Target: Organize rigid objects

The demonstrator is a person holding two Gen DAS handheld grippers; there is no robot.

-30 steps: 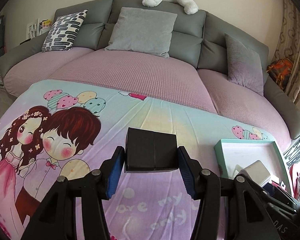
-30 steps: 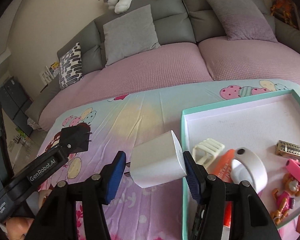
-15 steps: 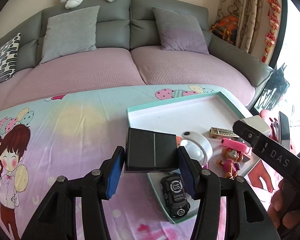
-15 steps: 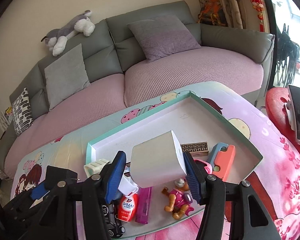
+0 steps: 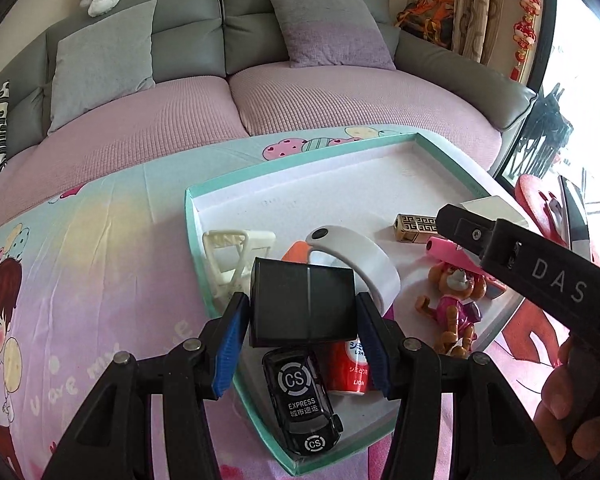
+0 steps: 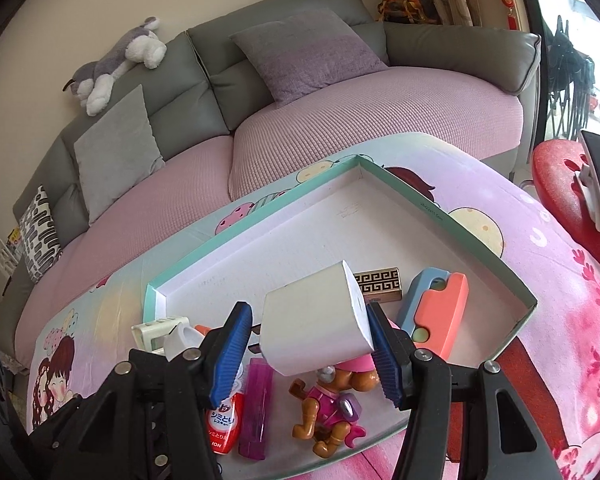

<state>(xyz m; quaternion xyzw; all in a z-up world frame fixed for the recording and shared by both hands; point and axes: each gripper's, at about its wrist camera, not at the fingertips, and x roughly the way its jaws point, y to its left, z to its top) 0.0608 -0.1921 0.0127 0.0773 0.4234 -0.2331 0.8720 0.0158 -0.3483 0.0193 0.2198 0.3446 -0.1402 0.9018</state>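
Note:
My left gripper (image 5: 303, 312) is shut on a black box (image 5: 303, 304) and holds it above the near left corner of the teal-rimmed tray (image 5: 300, 162). My right gripper (image 6: 312, 338) is shut on a white box (image 6: 314, 326) above the tray's (image 6: 440, 210) near side; this gripper also shows in the left wrist view (image 5: 476, 232). In the tray lie a black toy car (image 5: 300, 400), a red bottle (image 5: 350, 368), a white tape roll (image 5: 356, 256), a toy dog figure (image 6: 328, 408), a gold lighter (image 6: 378, 284) and a blue-orange case (image 6: 436, 308).
The tray sits on a table covered with a cartoon-print cloth (image 5: 92, 264). A pink-and-grey sofa (image 5: 300, 92) with cushions stands behind it. A red stool (image 6: 560, 176) with a phone stand is at the right. A purple lighter (image 6: 256, 412) lies in the tray.
Both grippers have swung right from the bare cloth to over the tray, each still holding its box. The tray now looks closer in both views.

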